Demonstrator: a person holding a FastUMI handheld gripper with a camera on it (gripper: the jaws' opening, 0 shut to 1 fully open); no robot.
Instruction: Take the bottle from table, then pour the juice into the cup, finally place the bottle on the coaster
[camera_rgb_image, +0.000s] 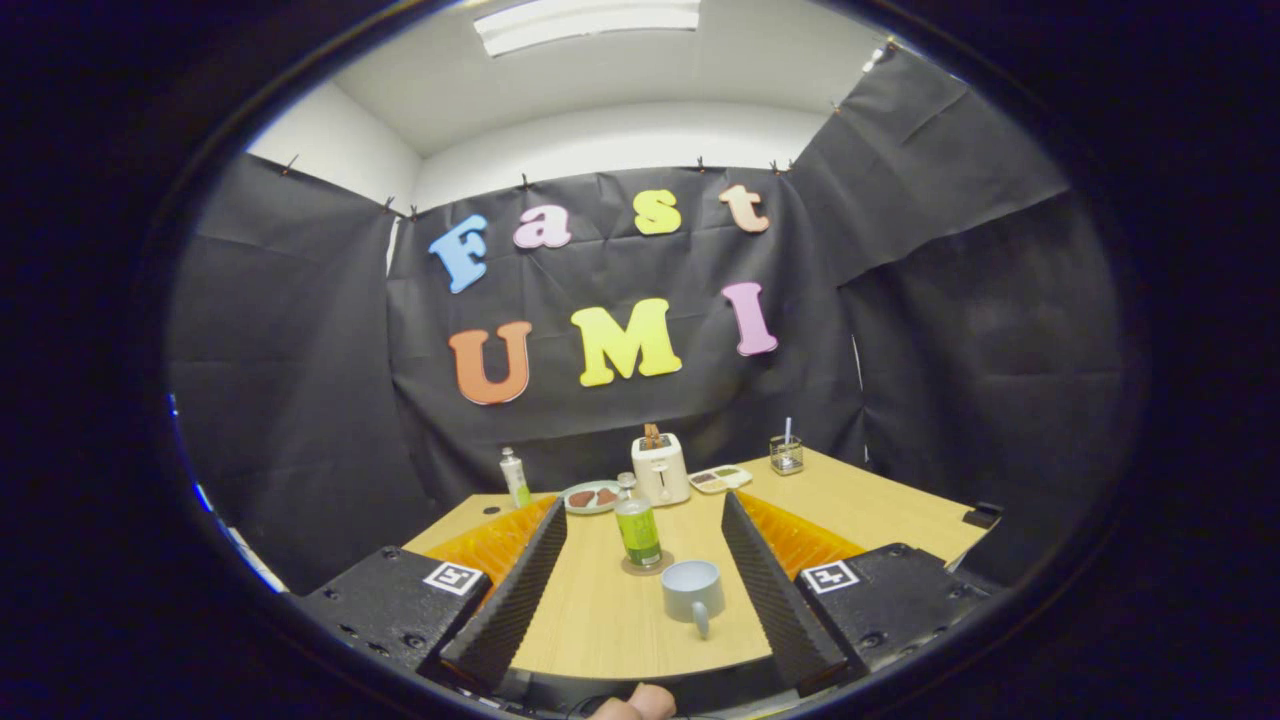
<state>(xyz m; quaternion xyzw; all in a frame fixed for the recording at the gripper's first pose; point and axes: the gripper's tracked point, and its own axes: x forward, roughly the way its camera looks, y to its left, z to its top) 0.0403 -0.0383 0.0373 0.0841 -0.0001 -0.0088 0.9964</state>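
Gripper view, left to right: a small tube (514, 476) and a plate (591, 496) stand at the far side of the table (600, 620); the green bottle (637, 531) stands upright on the coaster (646, 567), with the grey cup (692, 592) just beside it, nearer the fingers, and a toaster (660, 467) beyond. The gripper (640, 590) is spread wide, clasping nothing, bottle and cup between its fingers. Bottle on coaster fits either a finished task or an odd start; any grasp should meet the bottle squarely, clear of the cup.
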